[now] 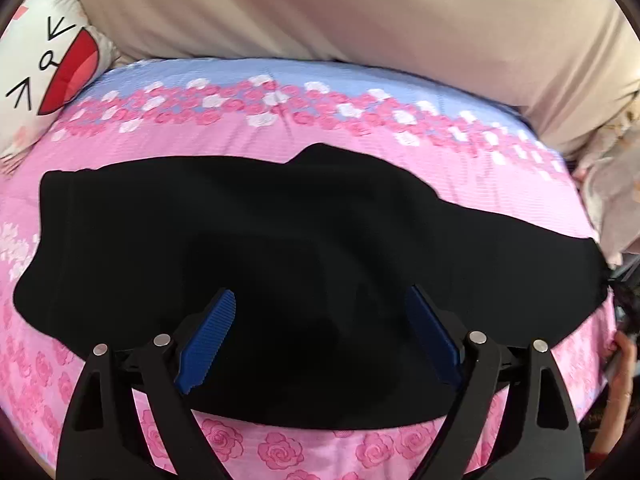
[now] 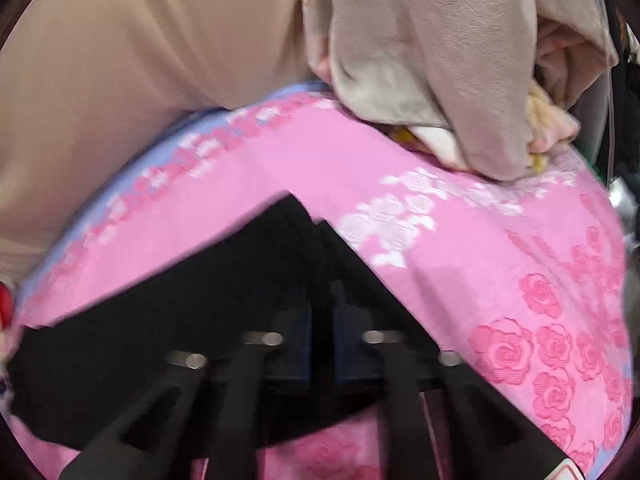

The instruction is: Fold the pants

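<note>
Black pants [image 1: 240,220] lie flat and lengthwise across the pink rose-print bed sheet [image 1: 200,140]. My left gripper [image 1: 320,292] hovers over their near middle with its blue pads [image 1: 208,340] wide apart, open, nothing between them. In the blurred right wrist view, one end of the pants [image 2: 180,300] comes to a corner on the sheet [image 2: 440,280]. My right gripper [image 2: 322,292] sits low over that end with its fingers [image 2: 298,320] drawn close together, shut. Whether cloth is pinched between them I cannot tell.
A white cartoon-face pillow [image 1: 40,60] rests at the far left. A beige padded headboard [image 1: 320,8] runs along the back. A crumpled grey-beige blanket [image 2: 420,60] lies at the far right of the bed. A person's hand [image 1: 622,360] is at the right bed edge.
</note>
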Motion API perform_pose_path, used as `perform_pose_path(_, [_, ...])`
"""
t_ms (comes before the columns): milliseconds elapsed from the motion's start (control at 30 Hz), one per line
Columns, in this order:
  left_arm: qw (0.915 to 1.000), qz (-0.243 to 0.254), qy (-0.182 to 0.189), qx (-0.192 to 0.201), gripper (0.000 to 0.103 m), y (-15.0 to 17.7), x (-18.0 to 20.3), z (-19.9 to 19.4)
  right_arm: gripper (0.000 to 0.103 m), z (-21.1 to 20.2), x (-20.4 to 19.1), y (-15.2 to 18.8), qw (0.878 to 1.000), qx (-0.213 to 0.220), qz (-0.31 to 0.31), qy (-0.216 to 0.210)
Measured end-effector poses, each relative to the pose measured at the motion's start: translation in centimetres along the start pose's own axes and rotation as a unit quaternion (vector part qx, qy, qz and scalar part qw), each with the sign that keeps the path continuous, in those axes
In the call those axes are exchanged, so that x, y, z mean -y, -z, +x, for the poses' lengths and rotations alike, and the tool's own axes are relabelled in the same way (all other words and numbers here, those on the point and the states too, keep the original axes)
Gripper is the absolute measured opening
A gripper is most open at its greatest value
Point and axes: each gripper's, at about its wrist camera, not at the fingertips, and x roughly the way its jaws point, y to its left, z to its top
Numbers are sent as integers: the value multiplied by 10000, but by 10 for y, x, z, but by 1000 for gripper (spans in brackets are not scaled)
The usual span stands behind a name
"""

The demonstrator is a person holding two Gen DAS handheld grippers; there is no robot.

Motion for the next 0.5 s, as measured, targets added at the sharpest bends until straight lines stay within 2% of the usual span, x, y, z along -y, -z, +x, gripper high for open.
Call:
perform_pose_path(67, [9998,-98,-191,-28,85,0,-5,0,8,-35,-1,0,9992,256,19,-320])
perform_pose_path(133, [9990,-209,-385,-19,85,1,-14,-1,8,-59,2,8,9988,441,-133,-157])
perform_pose_path(167, [9983,-247,-521,-31,85,3,-20,0,9,-59,8,13,9991,394,-148,-15])
perform_pose_path(200, [9975,-252,-656,-42,85,4,-24,3,14,-50,15,18,9996,224,-174,98])
perform_pose_path(233, [9968,-261,-759,-67,85,4,-28,6,14,-23,26,26,9992,-262,-226,217])
perform_pose_path(267, [9957,-276,-872,-122,85,5,-32,10,15,-8,30,31,9982,-476,-213,310])
perform_pose_path(333, [9943,-349,-976,-249,85,5,-42,16,15,-17,30,34,9994,-184,-124,250])
perform_pose_path(367, [9945,-426,-921,-275,85,7,-49,15,21,-29,25,33,9993,36,-142,355])
perform_pose_path(400, [9944,-468,-905,-279,85,8,-53,14,38,-45,16,31,9979,342,-186,527])
perform_pose_path(433, [9941,-502,-925,-253,85,10,-59,12,47,-58,7,30,9953,594,-264,718])
perform_pose_path(467, [9934,-515,-1000,-221,85,11,-66,10,52,-71,-7,29,9915,849,-403,898])
perform_pose_path(500, [9925,-524,-1080,-211,85,13,-70,10,52,-80,-27,29,9890,959,-666,907])
